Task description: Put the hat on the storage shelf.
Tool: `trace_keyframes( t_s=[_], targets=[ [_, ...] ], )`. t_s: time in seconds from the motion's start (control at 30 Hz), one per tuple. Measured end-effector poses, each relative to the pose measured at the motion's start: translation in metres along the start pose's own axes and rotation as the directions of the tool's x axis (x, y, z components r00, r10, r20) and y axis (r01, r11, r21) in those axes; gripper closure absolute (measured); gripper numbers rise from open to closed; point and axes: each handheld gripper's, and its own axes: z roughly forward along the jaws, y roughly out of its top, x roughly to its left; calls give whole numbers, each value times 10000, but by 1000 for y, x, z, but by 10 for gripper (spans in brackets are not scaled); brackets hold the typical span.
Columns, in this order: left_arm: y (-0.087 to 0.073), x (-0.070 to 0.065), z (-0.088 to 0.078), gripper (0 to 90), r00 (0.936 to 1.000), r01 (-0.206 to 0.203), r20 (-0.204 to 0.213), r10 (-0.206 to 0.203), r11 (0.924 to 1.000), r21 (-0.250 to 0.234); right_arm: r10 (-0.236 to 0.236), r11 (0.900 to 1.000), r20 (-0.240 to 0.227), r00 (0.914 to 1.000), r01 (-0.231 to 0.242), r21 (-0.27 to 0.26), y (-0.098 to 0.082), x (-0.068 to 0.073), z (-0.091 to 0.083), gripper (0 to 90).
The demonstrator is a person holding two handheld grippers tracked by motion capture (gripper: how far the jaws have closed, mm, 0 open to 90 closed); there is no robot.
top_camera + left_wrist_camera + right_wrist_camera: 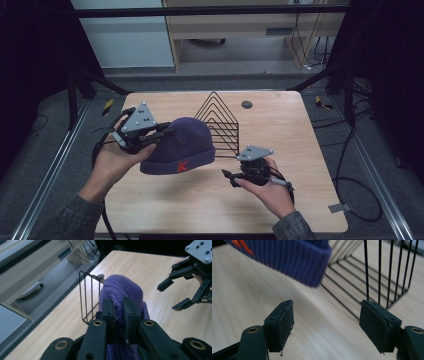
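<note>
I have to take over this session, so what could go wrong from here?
The left gripper pinches only a small fold of the purple beanie, so the knit might slip free. The beanie hangs close to the black wire rack and could snag. The right gripper is open, giving no support.

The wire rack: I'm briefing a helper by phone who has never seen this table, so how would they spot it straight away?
Start at the light wooden table and look toward its far edge, near the middle. Behind the purple knitted beanie with an orange letter, held by the left gripper, stands the black wire rack. It is the sole see-through thing there: thin black rods forming nested triangles above a flat base.
</note>
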Motion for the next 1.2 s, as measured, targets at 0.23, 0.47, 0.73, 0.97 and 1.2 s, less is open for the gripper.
trace_keyframes(
  t_s=[0.23,0.47,0.73,0.97,1.2],
  targets=[
    [14,5,-14,811,9999,-147,-46,145,9993,-355,-367,9993,-686,9970,358,-144,45,3,7,371],
    [23,8,-22,812,9997,-248,-28,247,9978,-617,-229,9997,-1408,9898,214,-121,68,-4,17,436],
    [29,21,-17,811,9998,49,-172,-61,9975,-705,-781,9969,-1492,9857,778,-74,81,-3,15,703],
    [48,45,-8,809,9974,346,-598,-408,9942,-1018,-787,9967,-873,9931,766,-274,104,-19,-4,719],
    [72,73,17,807,9957,664,-549,-749,9875,-1431,-677,9957,-220,9975,661,-643,125,-44,-21,719]
  ],
)
